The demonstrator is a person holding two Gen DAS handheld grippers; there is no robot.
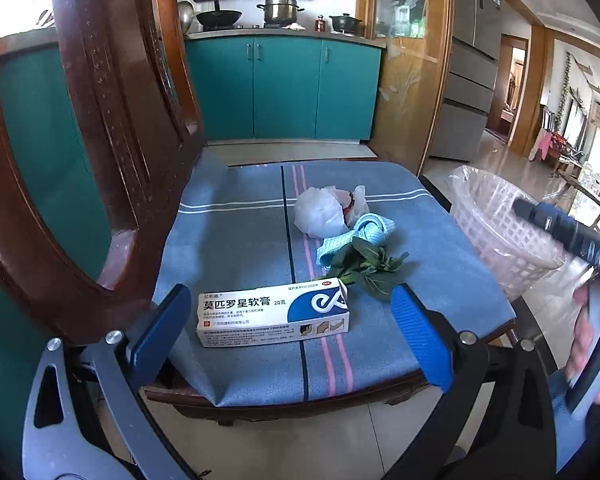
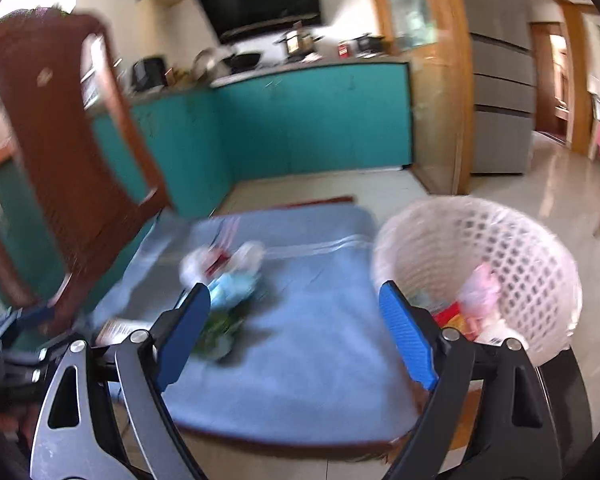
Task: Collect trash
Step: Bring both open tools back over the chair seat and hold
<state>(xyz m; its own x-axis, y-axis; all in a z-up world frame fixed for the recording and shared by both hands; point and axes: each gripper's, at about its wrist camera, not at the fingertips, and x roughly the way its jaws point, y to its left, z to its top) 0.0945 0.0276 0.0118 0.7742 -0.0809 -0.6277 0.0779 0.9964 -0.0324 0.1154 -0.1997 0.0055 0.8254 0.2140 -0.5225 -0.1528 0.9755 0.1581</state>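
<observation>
On the chair's blue cushion (image 1: 236, 248) lies a white and blue ointment box (image 1: 274, 314). Behind it are green leaves (image 1: 364, 270), a light blue cloth (image 1: 356, 236) and a crumpled white plastic bag (image 1: 324, 210). My left gripper (image 1: 291, 294) is open wide just in front of the box, its pads clear of it. The right wrist view is blurred. My right gripper (image 2: 294, 288) is open and empty above the cushion (image 2: 300, 360), with the leaves (image 2: 220, 328) by its left finger. The white lattice basket (image 2: 500, 248) stands right of the chair and holds wrappers (image 2: 452, 318).
The chair's brown wooden back (image 1: 100, 140) rises on the left. Teal kitchen cabinets (image 1: 284, 88) stand behind, and a wooden door frame and a grey fridge (image 1: 468, 80) to the right. A hand (image 1: 592, 344) carries the right gripper at the right edge, near the basket (image 1: 496, 224). Tiled floor surrounds the chair.
</observation>
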